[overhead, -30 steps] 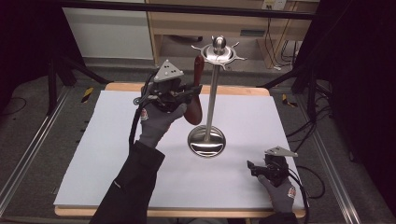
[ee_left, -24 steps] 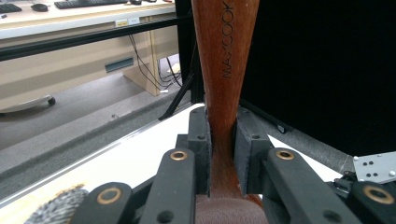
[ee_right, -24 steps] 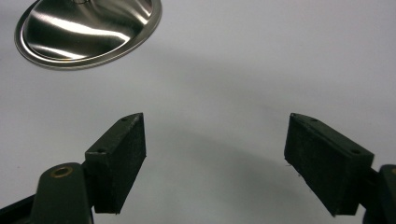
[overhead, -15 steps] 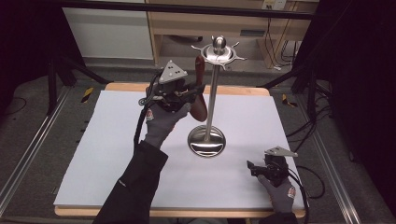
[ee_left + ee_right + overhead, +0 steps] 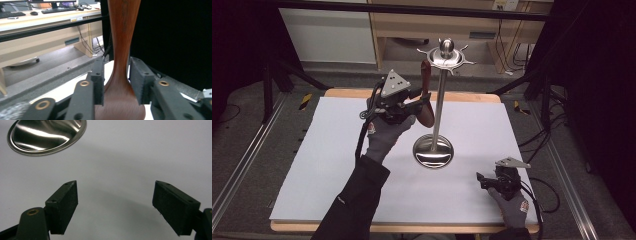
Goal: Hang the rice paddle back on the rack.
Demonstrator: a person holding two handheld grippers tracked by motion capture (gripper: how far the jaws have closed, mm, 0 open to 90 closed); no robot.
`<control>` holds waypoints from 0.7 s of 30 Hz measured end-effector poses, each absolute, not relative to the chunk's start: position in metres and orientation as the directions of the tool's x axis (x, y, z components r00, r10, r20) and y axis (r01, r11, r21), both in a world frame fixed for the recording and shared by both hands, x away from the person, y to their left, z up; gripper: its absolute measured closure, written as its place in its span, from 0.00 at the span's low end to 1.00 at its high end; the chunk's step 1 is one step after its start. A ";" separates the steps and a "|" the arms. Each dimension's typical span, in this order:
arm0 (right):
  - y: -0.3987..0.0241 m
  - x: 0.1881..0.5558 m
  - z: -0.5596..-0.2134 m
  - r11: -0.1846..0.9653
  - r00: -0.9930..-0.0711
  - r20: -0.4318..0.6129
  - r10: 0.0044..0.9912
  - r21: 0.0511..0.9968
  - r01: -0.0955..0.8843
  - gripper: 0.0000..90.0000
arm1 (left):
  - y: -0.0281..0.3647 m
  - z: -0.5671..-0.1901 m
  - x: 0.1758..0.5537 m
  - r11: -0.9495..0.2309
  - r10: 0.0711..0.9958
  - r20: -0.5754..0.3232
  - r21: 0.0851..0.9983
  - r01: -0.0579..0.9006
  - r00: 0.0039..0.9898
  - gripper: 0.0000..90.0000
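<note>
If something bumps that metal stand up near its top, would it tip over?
Possibly. The stand is a tall thin pole with a crown of hooks on top, so it looks top-heavy. Its wide round base lies flat on the table and probably resists light nudges.

Stand mid-table, left gripper beside its pole, right gripper near front-right

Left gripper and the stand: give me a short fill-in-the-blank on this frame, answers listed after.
1. The left gripper is shut on a ____ utensil made of wood.
2. The right gripper rests near the table's front edge with its jaws ____.
3. The metal stand has a ____ base.

Missing words: brown; open; round
</note>
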State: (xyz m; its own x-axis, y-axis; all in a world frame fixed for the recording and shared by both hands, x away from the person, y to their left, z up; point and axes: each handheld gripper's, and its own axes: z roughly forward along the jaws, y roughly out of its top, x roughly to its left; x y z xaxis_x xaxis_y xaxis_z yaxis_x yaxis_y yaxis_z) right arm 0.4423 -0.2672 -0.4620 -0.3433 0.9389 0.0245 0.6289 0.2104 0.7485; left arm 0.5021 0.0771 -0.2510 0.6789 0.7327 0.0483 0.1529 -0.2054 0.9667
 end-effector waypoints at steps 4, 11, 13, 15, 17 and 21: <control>-0.267 0.443 -0.462 0.213 -0.345 0.024 0.938 0.747 0.630 0.23 | 0.089 -0.257 0.495 -0.201 0.739 0.057 0.969 0.140 0.672 0.60; -0.267 0.443 -0.463 0.211 -0.333 0.014 0.943 0.748 0.629 0.22 | 0.110 -0.268 0.484 -0.209 0.731 0.066 0.969 0.131 0.679 0.54; -0.267 0.443 -0.463 0.212 -0.328 0.008 0.945 0.748 0.629 0.22 | 0.115 -0.274 0.481 -0.207 0.729 0.051 0.967 0.149 0.683 0.52; -0.267 0.443 -0.464 0.214 -0.330 0.008 0.944 0.748 0.629 0.22 | 0.120 -0.280 0.478 -0.210 0.732 0.047 0.965 0.160 0.680 0.51; -0.268 0.442 -0.464 0.216 -0.330 0.005 0.944 0.748 0.628 0.21 | 0.123 -0.288 0.475 -0.213 0.733 0.035 0.960 0.181 0.680 0.50; -0.268 0.441 -0.464 0.212 -0.325 0.007 0.946 0.746 0.632 0.21 | 0.131 -0.305 0.470 -0.229 0.734 0.024 0.950 0.214 0.679 0.49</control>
